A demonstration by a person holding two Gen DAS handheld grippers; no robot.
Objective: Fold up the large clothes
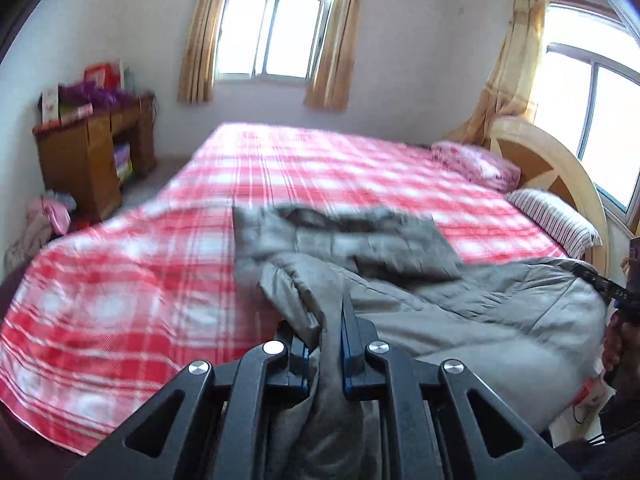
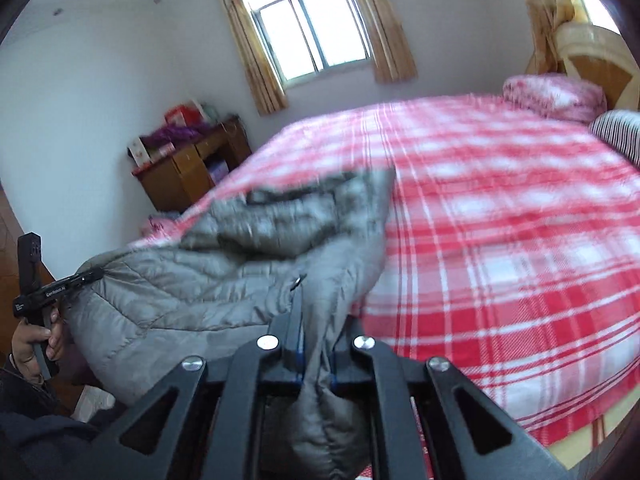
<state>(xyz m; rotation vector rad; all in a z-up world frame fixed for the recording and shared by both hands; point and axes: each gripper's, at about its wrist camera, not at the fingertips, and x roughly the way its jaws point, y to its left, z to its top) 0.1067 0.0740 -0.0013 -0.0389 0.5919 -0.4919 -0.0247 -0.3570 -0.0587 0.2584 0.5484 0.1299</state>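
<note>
A grey quilted jacket (image 1: 460, 304) lies on the near side of the bed, its far part blurred. My left gripper (image 1: 326, 320) is shut on a bunched fold of it, with fabric hanging between the fingers. My right gripper (image 2: 316, 320) is shut on another edge of the jacket (image 2: 192, 288), near a small metal zip pull (image 2: 297, 280). The right gripper shows at the right edge of the left wrist view (image 1: 600, 280). The left gripper shows at the left of the right wrist view (image 2: 86, 276), held in a hand.
The bed has a red and white checked sheet (image 1: 304, 168). Two pillows (image 1: 476, 164) lie by the wooden headboard (image 1: 560, 160). A wooden cabinet (image 1: 96, 148) with clutter stands by the far wall. Curtained windows (image 1: 272, 36) are behind.
</note>
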